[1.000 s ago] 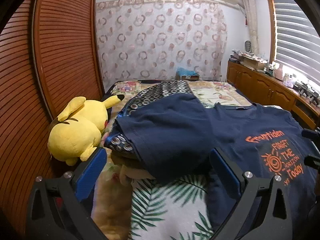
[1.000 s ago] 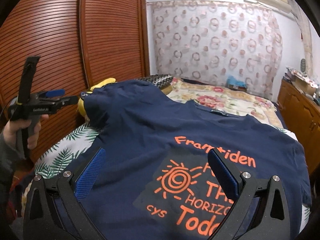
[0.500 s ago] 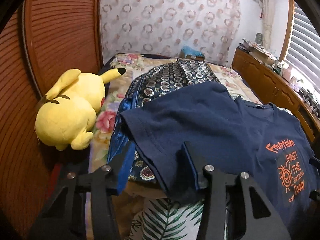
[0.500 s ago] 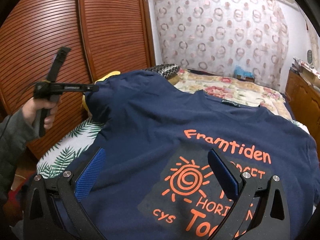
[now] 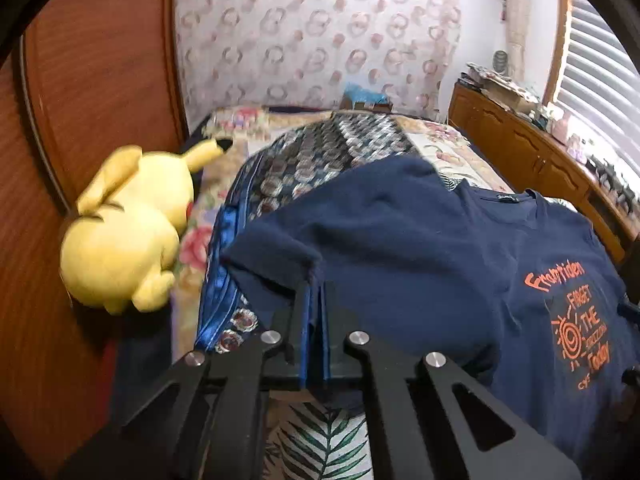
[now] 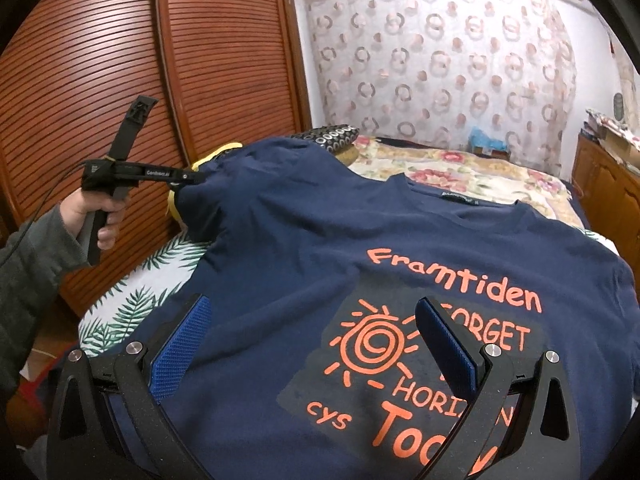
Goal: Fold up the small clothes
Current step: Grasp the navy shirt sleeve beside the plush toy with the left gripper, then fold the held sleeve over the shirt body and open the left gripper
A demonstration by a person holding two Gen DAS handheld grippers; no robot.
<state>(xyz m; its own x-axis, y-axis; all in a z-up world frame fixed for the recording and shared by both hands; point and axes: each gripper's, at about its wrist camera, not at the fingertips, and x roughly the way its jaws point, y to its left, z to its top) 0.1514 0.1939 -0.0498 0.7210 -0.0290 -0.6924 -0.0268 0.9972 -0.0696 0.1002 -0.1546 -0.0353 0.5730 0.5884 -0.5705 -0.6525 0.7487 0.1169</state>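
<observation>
dim indoor light, daylight from the far right, fisheye warp and some blur

the left wrist view is soft with motion smear: the yellow plush toy [image 5: 124,228] and the wooden doors [image 5: 92,80] at left are blurred, while the window blinds [image 5: 600,64] at far right glare nearly white. the right wrist view is sharper; orange print on the navy t-shirt [image 6: 360,240] reads cleanly. both views bend straight lines at the rim and fade to black corners. shadows are soft, deepest in the near left of each view.
</observation>
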